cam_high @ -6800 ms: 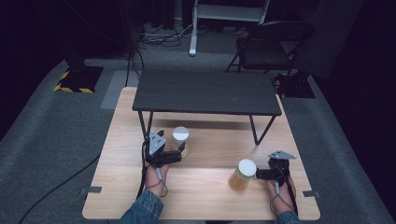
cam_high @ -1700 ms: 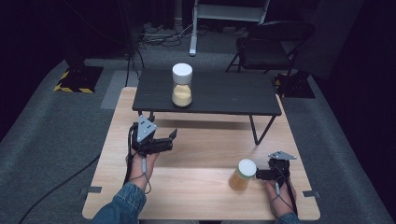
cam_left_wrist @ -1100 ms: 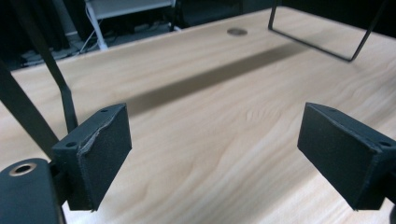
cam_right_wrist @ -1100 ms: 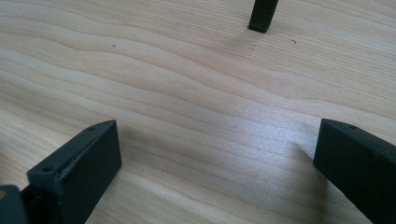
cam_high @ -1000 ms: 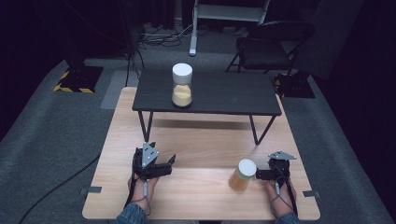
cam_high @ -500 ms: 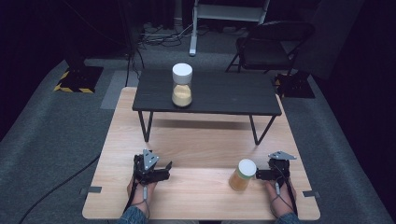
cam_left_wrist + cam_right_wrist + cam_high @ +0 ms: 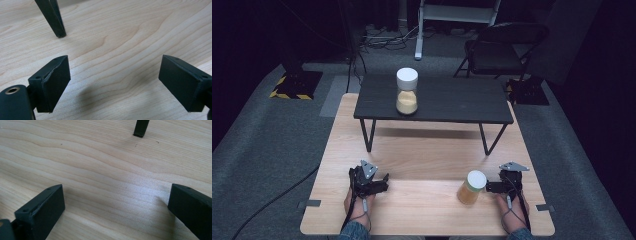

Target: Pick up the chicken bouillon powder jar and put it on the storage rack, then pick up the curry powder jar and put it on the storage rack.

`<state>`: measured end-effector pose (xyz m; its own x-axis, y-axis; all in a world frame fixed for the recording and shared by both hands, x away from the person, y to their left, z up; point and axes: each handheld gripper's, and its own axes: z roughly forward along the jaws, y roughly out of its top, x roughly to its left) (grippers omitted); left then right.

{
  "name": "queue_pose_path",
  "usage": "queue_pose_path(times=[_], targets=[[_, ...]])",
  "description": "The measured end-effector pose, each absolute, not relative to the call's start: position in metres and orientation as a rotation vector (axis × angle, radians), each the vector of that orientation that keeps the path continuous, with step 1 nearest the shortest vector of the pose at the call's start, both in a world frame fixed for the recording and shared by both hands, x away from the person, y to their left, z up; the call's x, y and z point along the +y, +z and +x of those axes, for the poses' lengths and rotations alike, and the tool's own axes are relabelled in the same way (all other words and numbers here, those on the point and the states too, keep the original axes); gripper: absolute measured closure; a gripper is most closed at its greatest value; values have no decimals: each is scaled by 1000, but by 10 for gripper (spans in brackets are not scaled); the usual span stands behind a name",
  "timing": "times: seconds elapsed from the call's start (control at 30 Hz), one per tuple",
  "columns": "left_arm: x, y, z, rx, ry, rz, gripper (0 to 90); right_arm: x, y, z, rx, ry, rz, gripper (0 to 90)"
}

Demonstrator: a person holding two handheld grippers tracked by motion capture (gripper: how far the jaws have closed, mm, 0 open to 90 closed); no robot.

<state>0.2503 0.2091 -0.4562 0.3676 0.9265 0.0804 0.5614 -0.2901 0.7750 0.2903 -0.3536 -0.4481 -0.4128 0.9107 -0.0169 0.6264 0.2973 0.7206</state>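
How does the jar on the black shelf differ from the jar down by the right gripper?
The shelf jar stands on the raised black shelf, far from both grippers; the table jar stands on the wooden table, just beside the right gripper. The shelf jar looks about half full, with a clear band under its lid; the table jar looks filled nearly to the lid. Both are upright, white-lidded, with yellowish contents.
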Motion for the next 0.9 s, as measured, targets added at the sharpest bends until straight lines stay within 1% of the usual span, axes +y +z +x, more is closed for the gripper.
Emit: queue_pose_path(times=[0.2,0.27,0.4,0.43,0.9], targets=[[210,-453,258,1296,668,2005,75,-354,-448,290,2146,900,1370,6],[208,-450,264,1307,643,2042,74,-354,-448,290,2146,900,1370,6],[217,-448,275,1363,538,2016,65,-354,-448,290,2146,900,1370,6],[217,-447,276,1368,536,2021,32,-354,-448,290,2146,900,1370,6],[216,-447,276,1369,538,2022,29,-355,-448,290,2150,909,1366,19]])
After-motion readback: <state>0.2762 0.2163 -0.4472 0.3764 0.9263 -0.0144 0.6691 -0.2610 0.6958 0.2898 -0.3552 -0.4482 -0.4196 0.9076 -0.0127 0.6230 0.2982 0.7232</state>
